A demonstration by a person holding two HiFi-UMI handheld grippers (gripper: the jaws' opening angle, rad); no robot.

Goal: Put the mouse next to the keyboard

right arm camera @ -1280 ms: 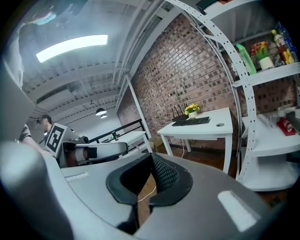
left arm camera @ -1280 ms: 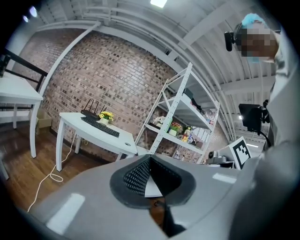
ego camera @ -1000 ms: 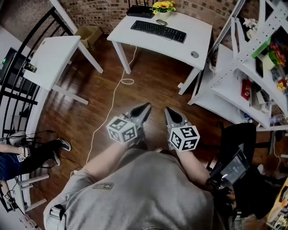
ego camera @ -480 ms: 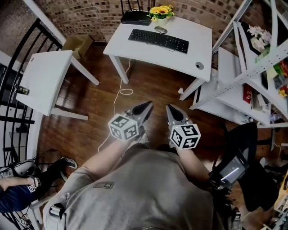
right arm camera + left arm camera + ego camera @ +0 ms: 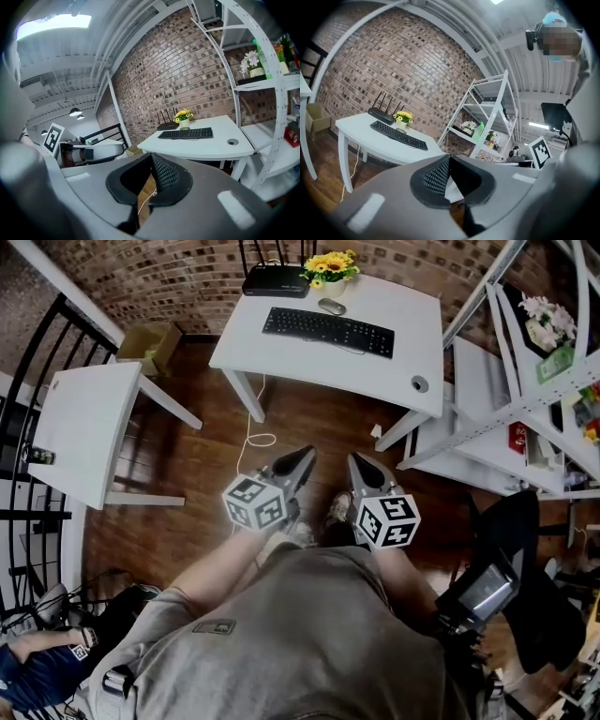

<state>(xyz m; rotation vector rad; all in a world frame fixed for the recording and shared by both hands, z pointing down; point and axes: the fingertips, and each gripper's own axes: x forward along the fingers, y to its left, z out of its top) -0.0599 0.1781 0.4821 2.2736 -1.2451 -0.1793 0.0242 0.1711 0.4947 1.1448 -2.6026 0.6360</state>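
Observation:
A grey mouse (image 5: pixel 331 307) lies on the white desk (image 5: pixel 412 343) at the far side of the room, behind the black keyboard (image 5: pixel 328 331) and beside a vase of yellow flowers (image 5: pixel 330 265). My left gripper (image 5: pixel 305 462) and right gripper (image 5: pixel 359 465) are held side by side above the wooden floor, well short of the desk, both shut and empty. In the right gripper view the right gripper (image 5: pixel 151 154) points at the keyboard (image 5: pixel 185 134) and the mouse (image 5: pixel 186 128). In the left gripper view the left gripper (image 5: pixel 450 157) has the keyboard (image 5: pixel 398 135) off to its left.
A black router (image 5: pixel 275 280) sits at the desk's back edge. A small white table (image 5: pixel 94 423) and a cardboard box (image 5: pixel 150 343) stand at the left. White shelving (image 5: pixel 525 381) fills the right, a black chair (image 5: pixel 511 559) below it. A white cable (image 5: pixel 253 442) trails on the floor.
The desk has drawn slightly closer and the side table has slid down and left in the head view as I move forward. Both grippers stay shut, held the same way.

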